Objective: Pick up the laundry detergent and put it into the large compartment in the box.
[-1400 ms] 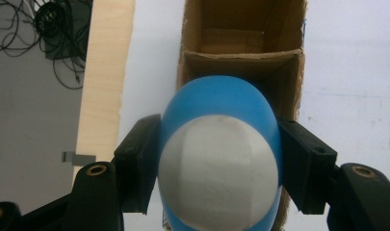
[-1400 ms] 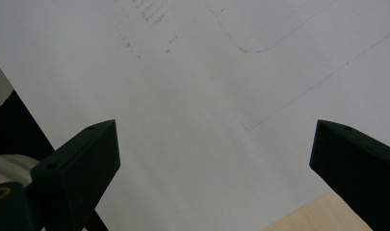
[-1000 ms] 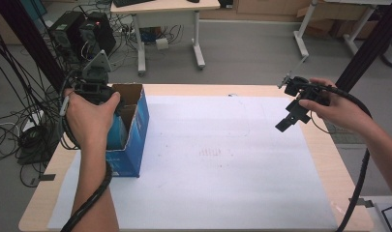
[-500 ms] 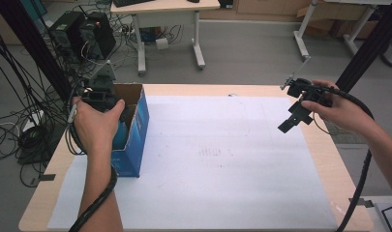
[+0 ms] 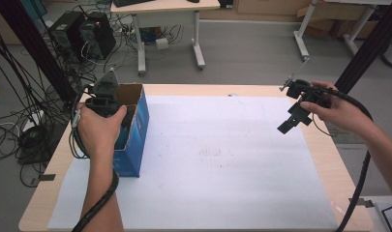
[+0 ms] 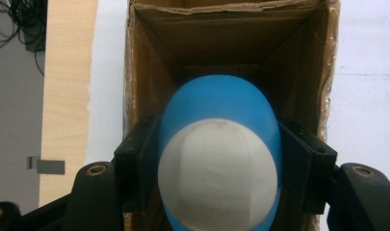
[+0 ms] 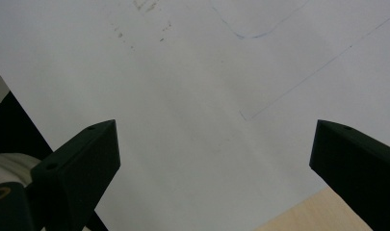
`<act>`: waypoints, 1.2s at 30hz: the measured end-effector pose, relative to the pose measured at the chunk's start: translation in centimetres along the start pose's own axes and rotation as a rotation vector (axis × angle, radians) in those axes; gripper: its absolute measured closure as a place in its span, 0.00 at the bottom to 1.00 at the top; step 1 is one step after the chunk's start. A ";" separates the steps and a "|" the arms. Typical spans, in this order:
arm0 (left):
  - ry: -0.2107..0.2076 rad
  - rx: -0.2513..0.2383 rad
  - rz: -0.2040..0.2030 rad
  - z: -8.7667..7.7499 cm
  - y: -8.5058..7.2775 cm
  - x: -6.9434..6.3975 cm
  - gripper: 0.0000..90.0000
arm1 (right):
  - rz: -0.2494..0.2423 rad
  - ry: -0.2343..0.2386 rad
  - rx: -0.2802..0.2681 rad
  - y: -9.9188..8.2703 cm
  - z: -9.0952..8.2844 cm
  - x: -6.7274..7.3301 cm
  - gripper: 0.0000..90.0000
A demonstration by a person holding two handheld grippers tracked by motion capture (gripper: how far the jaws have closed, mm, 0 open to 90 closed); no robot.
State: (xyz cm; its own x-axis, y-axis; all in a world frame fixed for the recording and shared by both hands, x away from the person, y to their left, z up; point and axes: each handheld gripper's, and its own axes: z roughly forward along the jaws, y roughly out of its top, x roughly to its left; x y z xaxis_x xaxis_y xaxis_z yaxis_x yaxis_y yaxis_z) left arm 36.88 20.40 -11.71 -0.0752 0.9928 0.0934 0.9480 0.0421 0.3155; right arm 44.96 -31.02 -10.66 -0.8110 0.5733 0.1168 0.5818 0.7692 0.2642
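On the left side of the tabletop (image 5: pixel 232 89) stands one blue cardboard box (image 5: pixel 138 128), and its open top faces up. The box is longer one way than the other, and its long side runs away from the person, along the left edge of the big white paper sheet (image 5: pixel 218 164) that covers most of the tabletop. The left hand (image 5: pixel 99 130) holds the left hand-held gripper (image 6: pixel 219 159) right over the open box, pointing down into it. Its two black jaws press on both sides of one blue egg-shaped thing (image 6: pixel 219 163) with a white patch on the part that faces the camera. In the left gripper view the egg shape is taller than it is wide, and its rounded blue end points down toward the brown inside of the box. It sits at the mouth of the box, between the brown walls, and I cannot tell if it touches them. Far over on the right, the right hand (image 5: pixel 341 113) holds the right hand-held gripper (image 5: pixel 293 121) up above the right part of the paper. Its jaws are wide apart, with nothing between them, and it points down at the paper. There is one box, one egg-shaped thing, one paper sheet and two hand-held grippers.
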 end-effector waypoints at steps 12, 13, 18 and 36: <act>-0.002 0.024 0.013 1.1 0.2 -0.1 0.43 | -0.001 -0.002 0.007 0.3 0.3 0.0 0.04; -0.003 0.019 0.012 1.2 0.1 -0.1 0.43 | 0.002 -0.002 0.008 0.3 0.3 0.0 0.04; -0.002 0.018 0.020 1.3 0.2 -0.2 0.43 | 0.000 -0.003 0.018 0.7 0.5 0.1 0.04; 0.003 0.037 0.024 1.6 0.8 -0.6 0.42 | 0.000 -0.005 0.026 0.8 0.7 0.1 0.04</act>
State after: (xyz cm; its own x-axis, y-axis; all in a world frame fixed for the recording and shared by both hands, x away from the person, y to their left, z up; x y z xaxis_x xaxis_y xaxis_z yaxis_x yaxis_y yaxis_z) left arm 38.21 20.03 -13.00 -0.0526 0.9933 0.1030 0.9605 0.0221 0.2775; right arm 45.41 -30.20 -11.07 -0.8110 0.5743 0.1119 0.5829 0.7766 0.2391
